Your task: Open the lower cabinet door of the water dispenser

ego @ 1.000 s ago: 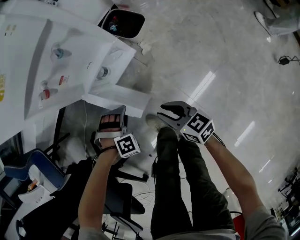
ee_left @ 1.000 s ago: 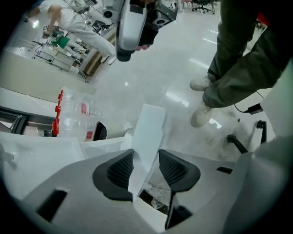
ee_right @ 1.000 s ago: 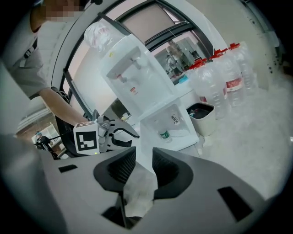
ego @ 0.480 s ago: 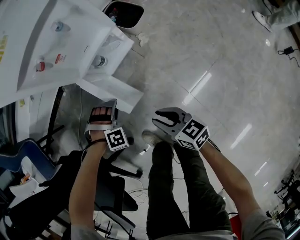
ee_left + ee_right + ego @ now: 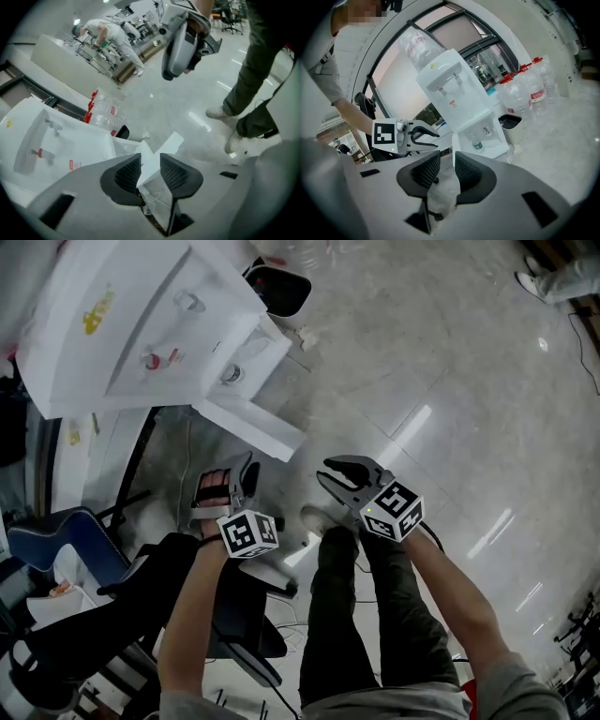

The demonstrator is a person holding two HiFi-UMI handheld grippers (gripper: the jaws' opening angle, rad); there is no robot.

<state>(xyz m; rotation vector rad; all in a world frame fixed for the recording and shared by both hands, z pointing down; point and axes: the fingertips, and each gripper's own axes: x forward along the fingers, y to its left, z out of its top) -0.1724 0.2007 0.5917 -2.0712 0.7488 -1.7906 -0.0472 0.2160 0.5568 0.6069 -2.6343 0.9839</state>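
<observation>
Glare lay across the floor (image 5: 450, 381) where the white water dispenser (image 5: 141, 334) stood, a dark-mouthed bin (image 5: 281, 289) just beside it. Its lower cabinet door (image 5: 251, 426) hung swung out from the front, and a small bottle (image 5: 477, 145) showed inside the open cabinet. Both grippers were clear of the door, near its free edge. The left gripper (image 5: 239, 474) had its jaws wide, having just closed a little, with nothing between them. The right gripper (image 5: 330, 476) showed a narrow gap, also empty.
</observation>
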